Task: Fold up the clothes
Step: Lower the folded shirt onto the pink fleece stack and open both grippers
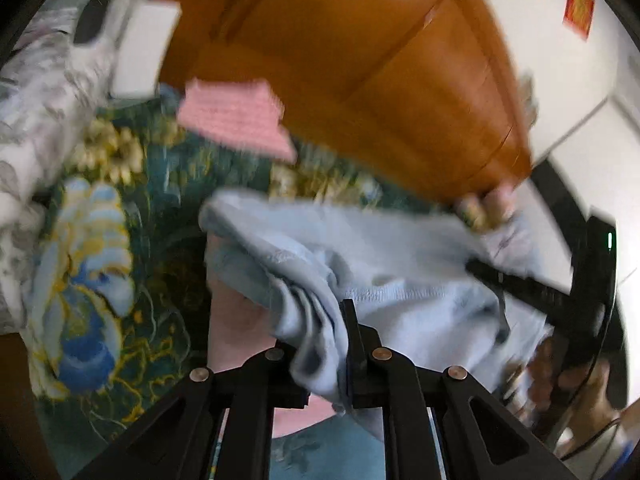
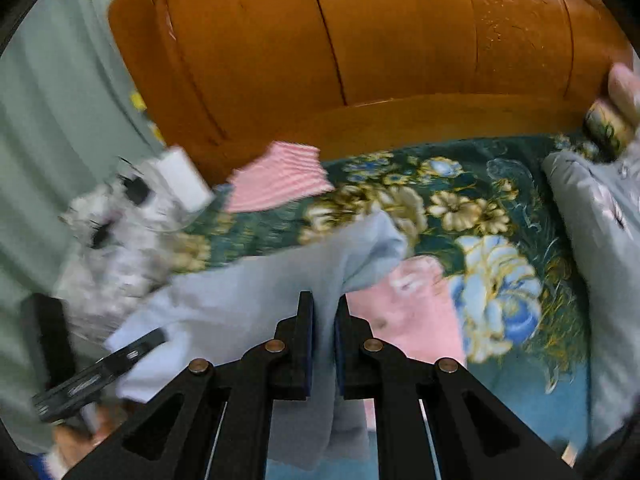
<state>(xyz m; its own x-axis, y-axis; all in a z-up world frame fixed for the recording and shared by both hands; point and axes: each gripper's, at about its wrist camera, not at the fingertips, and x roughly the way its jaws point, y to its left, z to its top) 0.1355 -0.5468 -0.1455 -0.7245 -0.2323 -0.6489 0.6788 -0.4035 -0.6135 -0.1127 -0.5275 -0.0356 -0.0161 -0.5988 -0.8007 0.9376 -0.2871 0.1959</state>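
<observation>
My left tool point(image 1: 320, 360) is clamped on a bunched edge of the pale blue garment point(image 1: 400, 272), the cloth pinched between its two black fingers. My right tool point(image 2: 322, 332) is clamped on another part of that garment point(image 2: 240, 300), a fold of it running down between its fingers. In the left wrist view the right tool shows at about 3 o'clock with cloth draped over it; in the right wrist view the left tool sits at about 8 o'clock. I judge that I hold two separate points so the cloth hangs stretched between them, lifted off the bed point(image 2: 460, 208), ready to be squared up and laid flat.

Under the garment lies a pink piece of cloth point(image 2: 412, 316) on the floral bedspread. Farther out, at about 11 o'clock, a pink striped folded item point(image 2: 280, 180) rests near the wooden headboard point(image 2: 360, 40), likely a piece already done. A grey-white patterned quilt point(image 2: 116, 240) is heaped at 9 o'clock. Both views are motion-blurred, so finer detail is lost.
</observation>
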